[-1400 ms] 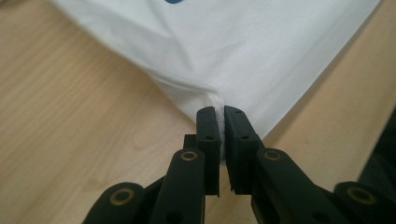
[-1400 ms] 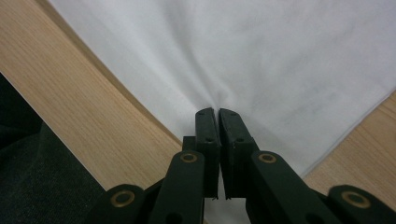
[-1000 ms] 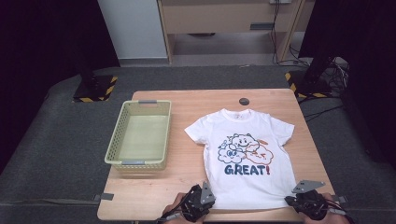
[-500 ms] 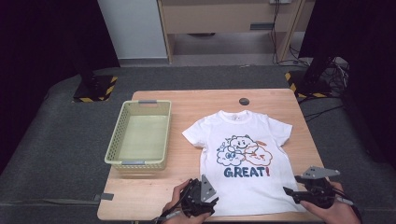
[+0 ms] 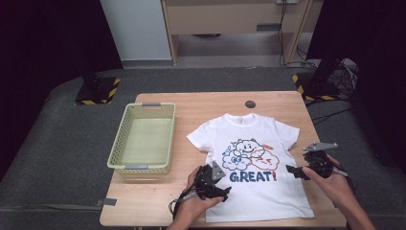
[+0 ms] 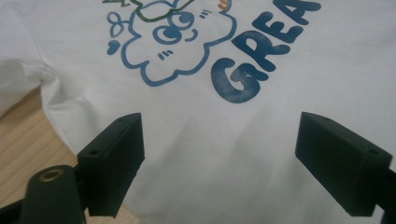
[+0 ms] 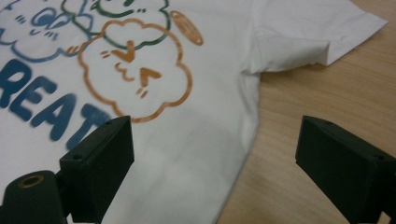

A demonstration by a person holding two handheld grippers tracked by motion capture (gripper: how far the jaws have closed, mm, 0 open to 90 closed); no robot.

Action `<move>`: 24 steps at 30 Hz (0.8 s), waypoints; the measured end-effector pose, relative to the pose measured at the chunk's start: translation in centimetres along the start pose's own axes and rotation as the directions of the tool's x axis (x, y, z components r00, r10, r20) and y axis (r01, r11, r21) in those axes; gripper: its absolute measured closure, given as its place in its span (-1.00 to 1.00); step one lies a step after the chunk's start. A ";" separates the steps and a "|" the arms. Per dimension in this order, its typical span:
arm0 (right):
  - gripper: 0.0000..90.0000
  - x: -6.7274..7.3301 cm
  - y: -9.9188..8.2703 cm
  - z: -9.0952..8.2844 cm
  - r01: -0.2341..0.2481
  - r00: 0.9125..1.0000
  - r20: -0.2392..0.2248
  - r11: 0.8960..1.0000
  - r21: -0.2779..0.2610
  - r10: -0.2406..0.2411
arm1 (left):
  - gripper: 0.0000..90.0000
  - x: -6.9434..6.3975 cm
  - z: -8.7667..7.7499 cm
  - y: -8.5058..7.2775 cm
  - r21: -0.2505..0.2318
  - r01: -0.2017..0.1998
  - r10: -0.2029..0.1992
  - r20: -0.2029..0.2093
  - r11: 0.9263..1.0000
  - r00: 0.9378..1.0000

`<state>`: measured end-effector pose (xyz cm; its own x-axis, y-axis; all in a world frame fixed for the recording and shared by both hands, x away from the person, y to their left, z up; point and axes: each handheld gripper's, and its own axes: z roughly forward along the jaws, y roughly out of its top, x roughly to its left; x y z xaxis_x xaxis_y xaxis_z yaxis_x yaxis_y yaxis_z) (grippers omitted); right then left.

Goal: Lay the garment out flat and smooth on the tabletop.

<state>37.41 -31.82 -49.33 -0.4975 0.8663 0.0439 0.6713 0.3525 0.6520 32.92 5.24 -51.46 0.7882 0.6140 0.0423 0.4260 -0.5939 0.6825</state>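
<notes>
Lying flat and face up on the light wooden bench, the white cotton T-shirt with the cartoon clouds and the blue word "GREAT!" covers the right half of the top, its collar pointing away from the person and its hem near the front edge. The left hand-held gripper hovers at the shirt's left side edge, below the left sleeve; its black jaws have just been opening and stand wide apart, with nothing pressed between them. The right hand-held gripper is at the shirt's right side edge, under the right sleeve; its jaws have also just been opening and grip nothing. Left of the shirt, well apart, stands the pale green plastic basket with perforated walls.
</notes>
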 end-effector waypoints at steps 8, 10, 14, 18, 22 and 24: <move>-0.61 -4.0 2.4 1.7 -0.082 0.997 -0.012 0.996 -0.030 0.081 | -0.83 -0.3 0.4 -0.2 -0.017 -0.051 0.051 -0.003 0.999 0.999; -0.60 -4.8 3.0 2.0 -0.092 0.996 -0.019 0.995 -0.040 0.091 | -0.83 -0.4 0.8 -0.4 -0.007 -0.068 0.068 -0.010 0.998 0.998; -0.60 -6.0 3.9 2.4 -0.120 0.992 -0.036 0.991 -0.052 0.118 | -0.82 -0.1 1.6 -0.9 0.010 -0.058 0.058 0.007 0.998 0.998; -0.60 -7.3 4.4 3.2 -0.136 0.990 -0.028 0.990 -0.037 0.135 | -0.83 0.4 1.6 -1.5 -0.011 -0.012 0.012 0.031 1.000 0.999; -0.60 -8.1 4.4 3.9 -0.166 0.986 -0.011 0.986 -0.031 0.166 | -0.83 1.0 1.5 -2.1 -0.040 -0.001 0.003 0.039 0.999 0.999; -0.60 -8.4 4.4 4.1 -0.167 0.986 -0.005 0.985 -0.033 0.167 | -0.83 1.3 1.3 -2.4 -0.047 0.000 0.001 0.038 0.999 0.999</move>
<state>46.80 -36.05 -49.92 -0.3814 0.9112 0.1556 0.7264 0.1914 0.6601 33.53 6.80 -54.01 0.8050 0.5931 0.0158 0.4050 -0.5688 0.7158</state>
